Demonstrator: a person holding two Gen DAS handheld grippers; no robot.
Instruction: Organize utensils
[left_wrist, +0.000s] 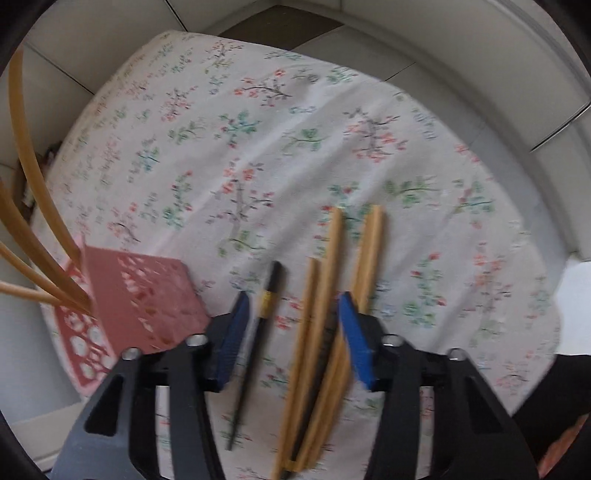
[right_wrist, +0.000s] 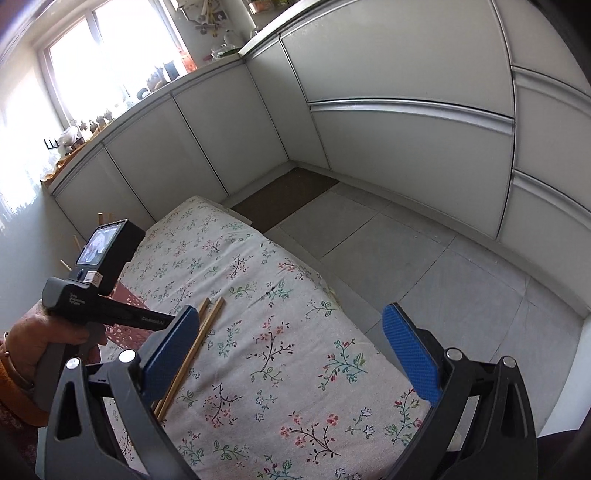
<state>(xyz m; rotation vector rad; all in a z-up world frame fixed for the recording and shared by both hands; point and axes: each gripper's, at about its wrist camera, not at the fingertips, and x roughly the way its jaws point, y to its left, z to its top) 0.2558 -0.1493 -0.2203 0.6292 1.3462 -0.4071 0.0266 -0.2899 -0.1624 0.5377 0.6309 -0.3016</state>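
- Chopsticks lay loose on the floral cloth right under the left gripper, with one black stick off to the side of the wooden bunch.
- Left jaws were partway apart and straddling the pile, pads not pressing on anything as far as I could tell. Right gripper sat wide apart, holding nothing, over the cloth near the table's edge.
- Judging by the pink holder already having sticks in it, the step looked like grabbing more to drop in there.
- To do it well: I'd come straight down, center on a few sticks lying parallel, and pinch near the middle so they don't fan out.
- Hard to read: the left view was motion-blurred, so counting sticks was a guess. A dark stick seemed tucked in the wooden bunch, not sure.
- Holder was cut off at the edge, and in the right view it was mostly hidden behind the left gripper.
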